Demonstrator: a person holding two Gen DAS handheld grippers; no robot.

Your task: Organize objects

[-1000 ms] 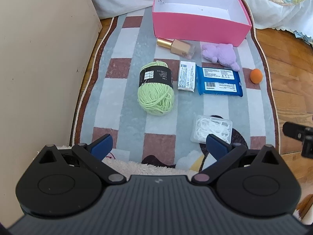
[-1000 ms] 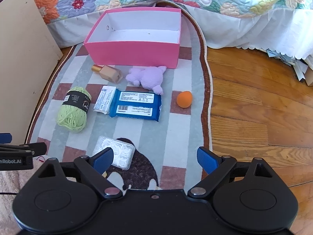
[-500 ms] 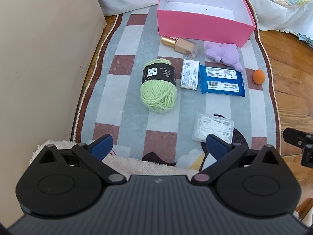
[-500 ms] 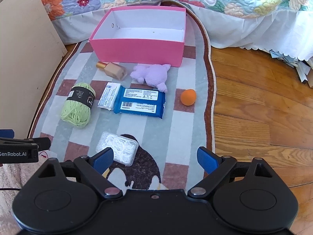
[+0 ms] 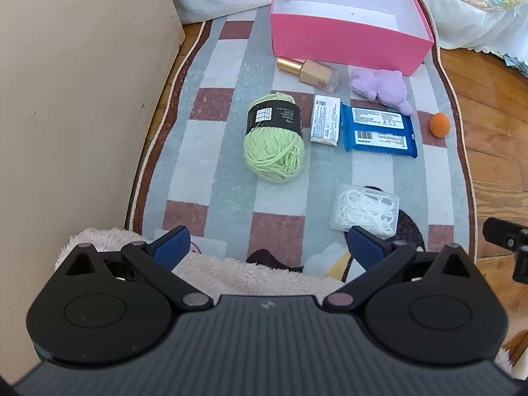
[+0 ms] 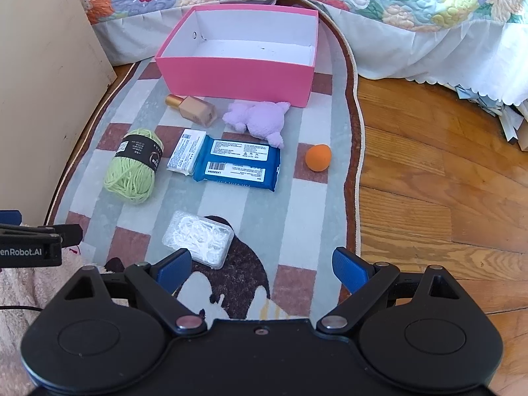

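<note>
The left hand-held gripper hung with its blue pads spread wide and nothing between them, low over the near end of the rug, above a fluffy cream fabric. The right hand-held gripper was likewise wide apart and empty, poised over the rug's penguin pattern.

Nearest both was the clear box of floss picks, just ahead of the right gripper's left pad. Beyond lay the green yarn ball, a small white packet touching a blue wipes pack, and an orange sponge alone towards the rug's right edge. Farther on, a foundation bottle and a purple plush toy lay just before the pink box, which stood empty at the far end by the bed.

No object had been taken yet, so the step appeared to be choosing a first pick. The floss box looked the sensible start for the right gripper: come down squarely, close across its short sides, and lift level, since a hard, slick case might slip from a corner hold. The yarn suited the left gripper, pinched around its banded middle, where it should compress without shedding loops.
</note>
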